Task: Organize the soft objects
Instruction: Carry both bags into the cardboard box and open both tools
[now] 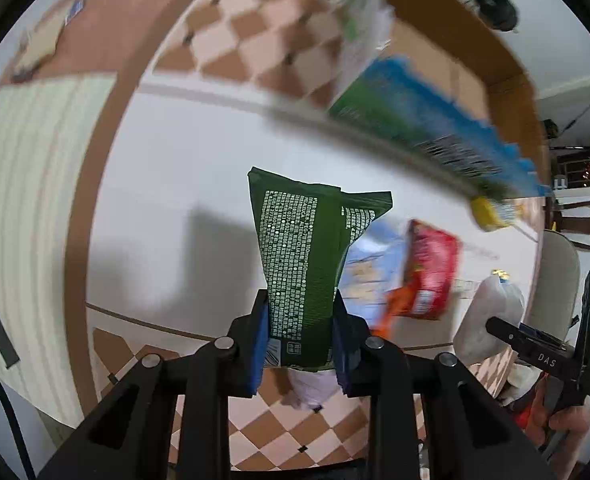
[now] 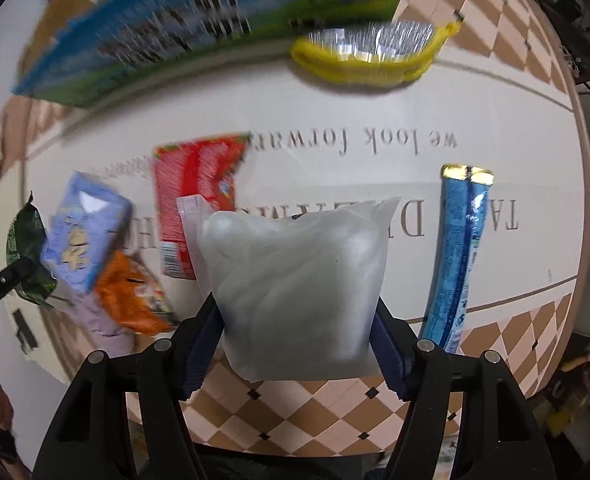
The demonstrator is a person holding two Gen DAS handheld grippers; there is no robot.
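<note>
Green pack (image 1: 299, 264) is clamped in the left hand-held gripper (image 1: 301, 332), lifted off the bench (image 1: 175, 184). White bag (image 2: 295, 288) is gripped by the right hand-held gripper (image 2: 297, 340), also raised. Red pack (image 2: 197, 200), lilac pack (image 2: 83, 232), orange pack (image 2: 131, 296), blue stick (image 2: 461, 248) and yellow pouch (image 2: 367, 52) are left lying loose. Sorting is judged barely begun.

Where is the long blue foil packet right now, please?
In the right wrist view, the long blue foil packet lies on the table's right side, beside the white translucent bag held in the right gripper.
</note>
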